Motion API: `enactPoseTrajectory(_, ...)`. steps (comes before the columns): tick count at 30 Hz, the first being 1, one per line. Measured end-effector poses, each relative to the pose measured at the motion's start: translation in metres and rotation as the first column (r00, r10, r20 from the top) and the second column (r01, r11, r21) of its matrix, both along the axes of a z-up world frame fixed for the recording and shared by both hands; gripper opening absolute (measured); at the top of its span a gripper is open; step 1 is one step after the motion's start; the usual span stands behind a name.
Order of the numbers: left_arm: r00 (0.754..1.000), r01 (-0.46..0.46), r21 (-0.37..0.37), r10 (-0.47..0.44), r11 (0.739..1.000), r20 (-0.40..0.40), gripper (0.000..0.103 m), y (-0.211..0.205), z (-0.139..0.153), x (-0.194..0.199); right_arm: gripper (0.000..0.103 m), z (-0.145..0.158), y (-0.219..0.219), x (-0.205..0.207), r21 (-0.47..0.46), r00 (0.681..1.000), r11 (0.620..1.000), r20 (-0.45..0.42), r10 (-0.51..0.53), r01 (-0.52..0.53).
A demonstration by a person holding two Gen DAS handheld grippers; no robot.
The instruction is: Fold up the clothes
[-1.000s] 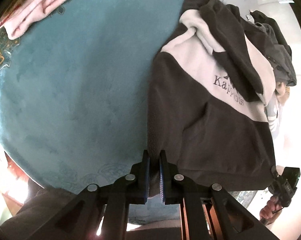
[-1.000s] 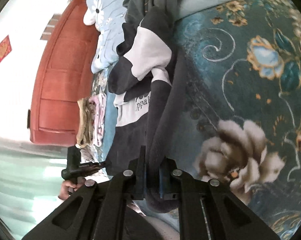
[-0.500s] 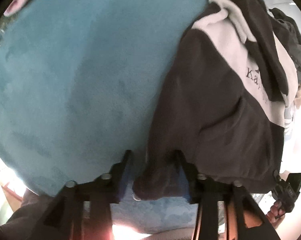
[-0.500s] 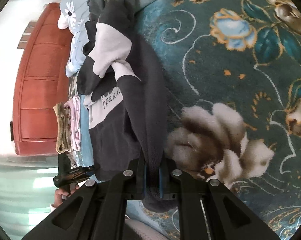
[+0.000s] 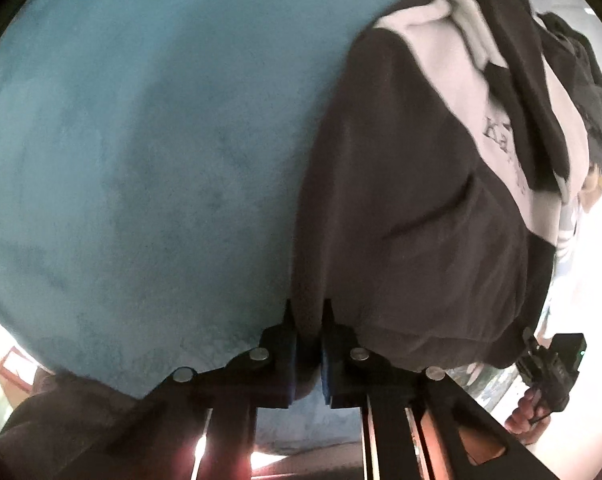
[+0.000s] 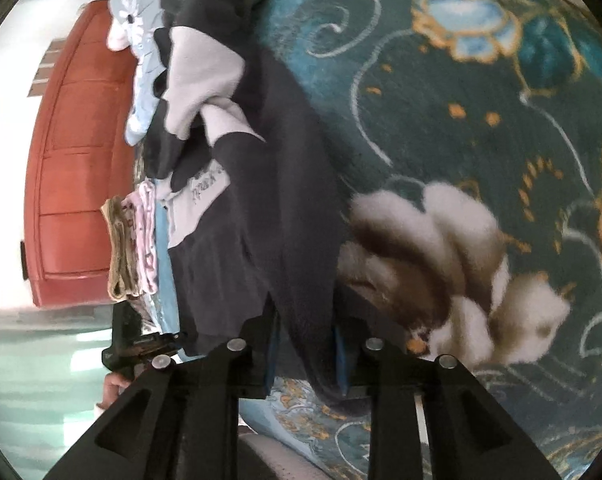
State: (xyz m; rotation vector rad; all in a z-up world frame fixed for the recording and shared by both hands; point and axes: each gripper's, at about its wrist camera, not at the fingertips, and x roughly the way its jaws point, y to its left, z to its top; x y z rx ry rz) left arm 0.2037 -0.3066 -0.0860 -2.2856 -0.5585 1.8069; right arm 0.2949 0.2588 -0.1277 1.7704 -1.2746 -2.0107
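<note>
A dark grey and white sweatshirt (image 5: 413, 208) with chest lettering lies on a teal bedspread (image 5: 141, 140). My left gripper (image 5: 308, 320) is shut on its hem corner at the near edge of the bed. In the right wrist view the same sweatshirt (image 6: 285, 184) runs away from me, and my right gripper (image 6: 305, 344) stands open with the other hem corner lying loose between its fingers. Each gripper shows in the other's view: the right one (image 5: 553, 364) and the left one (image 6: 141, 344).
A floral teal blanket (image 6: 481, 160) covers the bed to the right. A stack of folded tan and pink clothes (image 6: 133, 248) sits at the far side. More dark garments (image 5: 581, 92) and a pale blue pillow (image 6: 137, 44) lie beyond the sweatshirt. A red wooden headboard (image 6: 73, 160) stands behind.
My left gripper opened half a second ago and has shut again on the hem. My right gripper, shut on the hem before, now stands open. The sweatshirt lies flatter.
</note>
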Motion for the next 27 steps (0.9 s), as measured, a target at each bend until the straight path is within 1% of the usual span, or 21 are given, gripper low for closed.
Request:
enactPoseTrajectory(1,1.000,0.019,-0.003,-0.019,1.000,-0.019,0.008,0.002,0.010,0.000,0.009,0.004,-0.001,0.002,0.007,1.000,1.000,-0.001,0.000,0.000)
enactPoseTrajectory(3,0.994,0.077,-0.012,-0.077,0.997,-0.071,0.008,0.006,0.034,-0.001,0.009,0.024,-0.001,0.004,-0.015,0.999,1.000,-0.052,0.002,-0.003)
enactPoseTrajectory(4,0.987,0.120,-0.022,-0.121,0.993,-0.105,0.007,0.009,0.048,-0.001,0.008,0.033,-0.001,0.005,-0.026,0.997,1.000,-0.078,0.003,-0.005)
enactPoseTrajectory(5,0.974,0.174,-0.047,-0.179,0.984,-0.136,0.008,0.013,0.062,0.000,0.008,0.044,-0.001,0.006,-0.035,0.994,0.999,-0.107,0.007,-0.011)
enactPoseTrajectory(7,0.936,0.283,-0.120,-0.302,0.951,-0.181,0.007,0.024,0.090,0.005,0.008,0.071,-0.005,0.011,-0.043,0.984,0.998,-0.176,0.031,-0.039)
enactPoseTrajectory(9,0.900,0.365,-0.176,-0.395,0.914,-0.186,0.007,0.025,0.113,0.010,0.008,0.101,-0.011,0.021,-0.050,0.970,0.996,-0.235,0.059,-0.073)
enactPoseTrajectory(10,0.879,0.404,-0.203,-0.440,0.892,-0.185,0.007,0.025,0.125,0.012,0.008,0.111,-0.013,0.028,-0.064,0.965,0.995,-0.256,0.058,-0.076)
enactPoseTrajectory(11,0.871,0.417,-0.204,-0.454,0.885,-0.187,0.007,0.026,0.132,0.011,0.008,0.124,-0.015,0.037,-0.082,0.958,0.993,-0.282,0.053,-0.079)
enactPoseTrajectory(15,0.882,0.400,-0.144,-0.423,0.905,-0.208,0.007,0.035,0.143,-0.005,0.008,0.160,-0.019,0.069,-0.112,0.944,0.991,-0.329,0.033,-0.074)
enactPoseTrajectory(16,0.884,0.396,-0.129,-0.415,0.909,-0.213,0.007,0.037,0.146,-0.009,0.008,0.165,-0.018,0.072,-0.123,0.943,0.990,-0.333,0.021,-0.065)
enactPoseTrajectory(20,0.895,0.378,-0.067,-0.383,0.923,-0.231,0.007,0.046,0.157,-0.025,0.008,0.157,0.004,0.057,-0.200,0.948,0.980,-0.308,-0.082,0.020)
enactPoseTrajectory(22,0.899,0.368,-0.036,-0.366,0.929,-0.239,0.007,0.050,0.163,-0.033,0.008,0.147,0.020,0.041,-0.248,0.945,0.966,-0.294,-0.143,0.070)
enactPoseTrajectory(23,0.911,0.341,-0.011,-0.333,0.940,-0.244,0.007,0.050,0.163,-0.044,0.008,0.139,0.028,0.028,-0.271,0.944,0.958,-0.280,-0.172,0.094)
enactPoseTrajectory(25,0.940,0.252,0.052,-0.231,0.966,-0.251,0.007,0.046,0.160,-0.076,0.008,0.127,0.043,0.005,-0.307,0.944,0.942,-0.248,-0.218,0.137)
enactPoseTrajectory(27,0.960,0.160,0.116,-0.127,0.980,-0.251,0.007,0.043,0.157,-0.108,0.008,0.115,0.054,-0.021,-0.341,0.942,0.924,-0.217,-0.257,0.174)
